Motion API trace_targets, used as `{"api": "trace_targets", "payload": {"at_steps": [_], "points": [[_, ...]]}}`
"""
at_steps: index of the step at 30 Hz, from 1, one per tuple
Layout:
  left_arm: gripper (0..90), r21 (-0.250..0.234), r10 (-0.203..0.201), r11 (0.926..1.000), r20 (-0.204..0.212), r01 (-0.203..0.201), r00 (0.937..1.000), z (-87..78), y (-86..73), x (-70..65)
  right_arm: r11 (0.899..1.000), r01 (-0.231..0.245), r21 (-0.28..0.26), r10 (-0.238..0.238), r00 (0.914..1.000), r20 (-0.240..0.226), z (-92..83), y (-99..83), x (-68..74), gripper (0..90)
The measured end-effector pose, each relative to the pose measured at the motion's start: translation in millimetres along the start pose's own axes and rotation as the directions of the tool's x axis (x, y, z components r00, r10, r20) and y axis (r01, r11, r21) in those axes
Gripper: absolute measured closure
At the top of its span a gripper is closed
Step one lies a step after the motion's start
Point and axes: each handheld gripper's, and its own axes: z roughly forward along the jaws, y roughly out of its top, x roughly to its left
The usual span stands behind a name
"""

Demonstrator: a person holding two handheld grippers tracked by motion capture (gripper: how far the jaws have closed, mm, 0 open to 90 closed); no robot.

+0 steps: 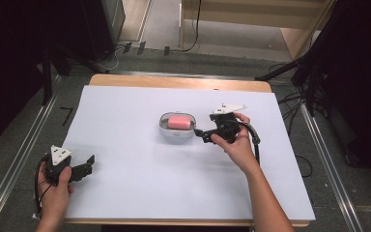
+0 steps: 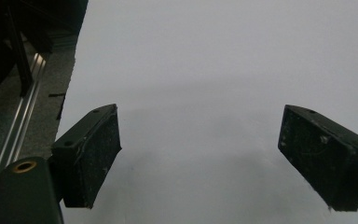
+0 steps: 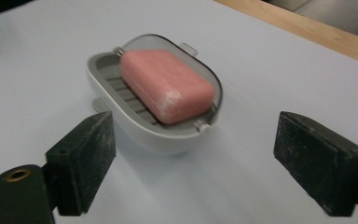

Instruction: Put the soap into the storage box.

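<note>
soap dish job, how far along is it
Done: the pink soap lies in the grey soap dish. In hand: nothing; the right claw stands open just short of the dish, and the left claw is open over bare white table cover. Left: probably only pulling away.

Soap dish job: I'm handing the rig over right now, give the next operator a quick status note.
Right gripper: open, nothing between the jaws, just right of the soap dish and pointing at it, not touching.
Left gripper: open and empty, over the bare white sheet at the near left of the table.
Things: the pink soap lies in the grey dish, resting on its ribbed insert, at the middle of the sheet. The dish stands upright.
Done: soap is in the dish.
Left: cannot tell from here; probably nothing but moving the right gripper clear.
</note>
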Motion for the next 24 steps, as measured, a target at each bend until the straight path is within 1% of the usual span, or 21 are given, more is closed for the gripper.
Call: {"api": "trace_targets", "payload": {"at_steps": [1, 2, 3, 4, 6, 8, 10, 12, 15, 17, 19, 21, 24], "points": [[13.6, 0.0, 0.0, 1.0, 0.0, 0.0, 1.0, 0.0, 0.0, 0.0, 1.0, 0.009, 0.001, -0.009, 0.9996, 0.027, -1.8, -2.1, 1.5, 13.4], [13.6, 0.0, 0.0, 1.0, 0.0, 0.0, 1.0, 0.0, 0.0, 0.0, 1.0, 0.027, 0.004, -0.027, 0.9967, 0.077, -5.3, -6.2, 3.9, 13.3], [13.6, -0.001, -0.002, 1.0, -0.001, 0.002, 1.0, -0.1, -0.1, 0.0, 1.0, 0.027, 0.002, -0.027, 0.9953, 0.093, -6.9, -8.3, 4.6, 13.0], [13.6, -0.002, -0.003, 1.0, -0.001, 0.003, 1.0, -0.1, -0.1, 0.0, 1.0, 0.019, -0.002, -0.018, 0.9958, 0.089, -8.9, -10.8, 4.2, 11.3], [13.6, -0.002, -0.001, 1.0, -0.001, 0.001, 1.0, -0.1, -0.1, 0.0, 1.0, -0.01, -0.003, 0.01, 0.9974, 0.071, -12.3, -15.8, 3.1, 4.7], [13.6, -0.002, -0.001, 1.0, -0.002, 0.001, 1.0, -0.2, -0.1, -0.2, 1.0, -0.016, -0.008, 0.017, 0.9975, 0.069, -15.5, -19.7, 2.9, 4.2], [13.6, -0.001, -0.001, 1.0, -0.002, 0.001, 1.0, -0.2, -0.1, -0.2, 0.999, -0.025, -0.021, 0.027, 0.996, 0.085, -19.0, -24.7, 2.9, 3.3], [13.6, 0.001, 0.0, 1.0, -0.003, 0.0, 1.0, -0.2, 0.0, -0.2, 0.999, -0.03, -0.022, 0.031, 0.9962, 0.082, -22.4, -30.4, 1.3, 1.0], [13.6, 0.0, 0.0, 1.0, -0.003, 0.0, 1.0, -0.3, 0.0, -0.3, 0.999, -0.039, -0.025, 0.041, 0.9946, 0.095, -25.9, -36.9, -0.6, 0.9], [13.6, 0.0, 0.0, 1.0, -0.003, 0.0, 1.0, -0.3, 0.0, -0.3, 0.999, -0.049, -0.024, 0.051, 0.9938, 0.099, -28.7, -42.3, -2.4, 0.0], [13.6, 0.001, 0.001, 1.0, -0.004, -0.001, 1.0, -0.3, 0.0, -0.5, 0.998, -0.055, -0.025, 0.058, 0.9918, 0.114, -31.0, -47.8, -4.3, 0.0], [13.6, 0.0, 0.001, 1.0, -0.005, -0.001, 1.0, -0.3, 0.0, -0.5, 0.997, -0.074, -0.019, 0.076, 0.9896, 0.122, -33.4, -54.5, -6.6, 0.0], [13.6, 0.0, 0.001, 1.0, -0.004, -0.001, 1.0, -0.3, 0.0, -0.5, 0.997, -0.081, -0.017, 0.082, 0.9872, 0.136, -36.4, -61.1, -8.0, 0.0]]}}
